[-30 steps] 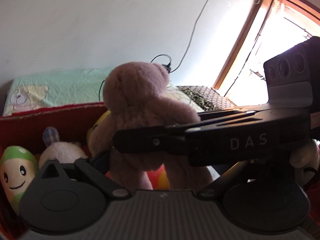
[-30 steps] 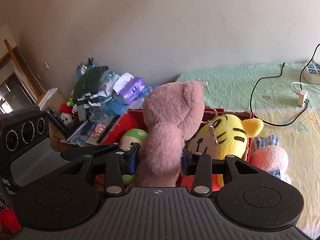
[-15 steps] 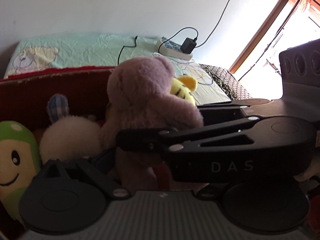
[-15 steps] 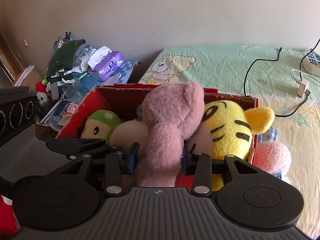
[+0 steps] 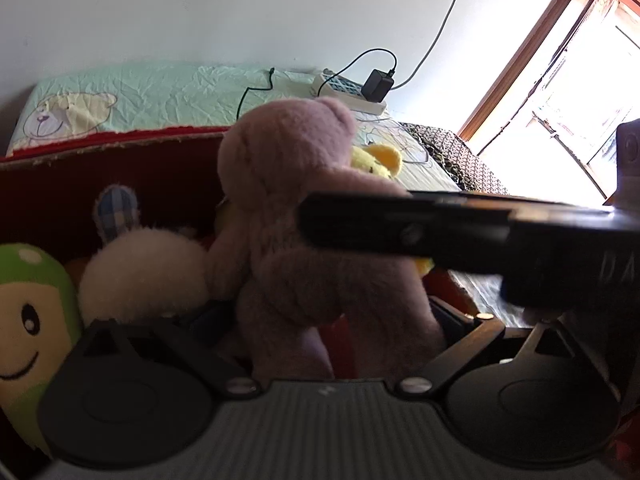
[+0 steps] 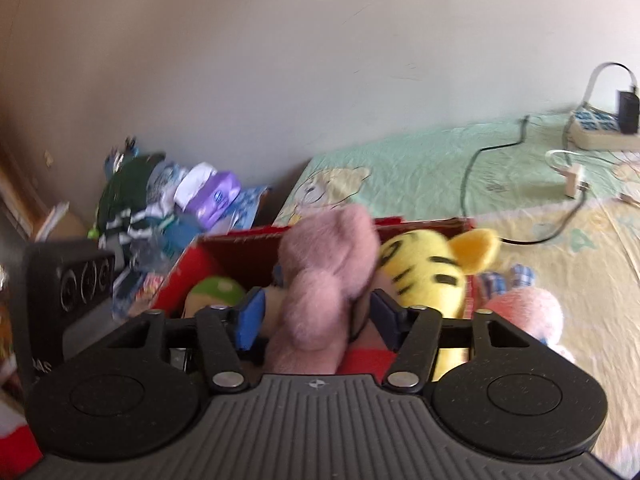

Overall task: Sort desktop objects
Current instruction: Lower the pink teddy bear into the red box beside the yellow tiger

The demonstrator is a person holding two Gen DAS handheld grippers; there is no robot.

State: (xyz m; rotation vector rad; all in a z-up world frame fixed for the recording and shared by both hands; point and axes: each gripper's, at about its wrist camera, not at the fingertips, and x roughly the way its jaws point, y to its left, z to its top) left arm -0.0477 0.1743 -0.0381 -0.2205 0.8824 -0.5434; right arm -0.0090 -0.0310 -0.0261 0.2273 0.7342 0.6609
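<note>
Pink bear [image 6: 320, 280] | right claw [image 6: 316, 320] wide | left claw [image 5: 332, 320] grip hidden

"DA" on right gripper [image 5: 616, 270]; rest illegible

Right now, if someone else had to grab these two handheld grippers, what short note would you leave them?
Right gripper: open, its fingers apart on either side of the pink bear, not pinching it.
Left gripper: fingers flank the bear's lower body; whether they grip is unclear.
The bear stands in the red box, beside the yellow tiger, the green-capped toy and a white plush.
Done: bear in the box.
Left: pull both grippers clear; a pink plush lies outside the box on the bed and probably goes in next.
</note>
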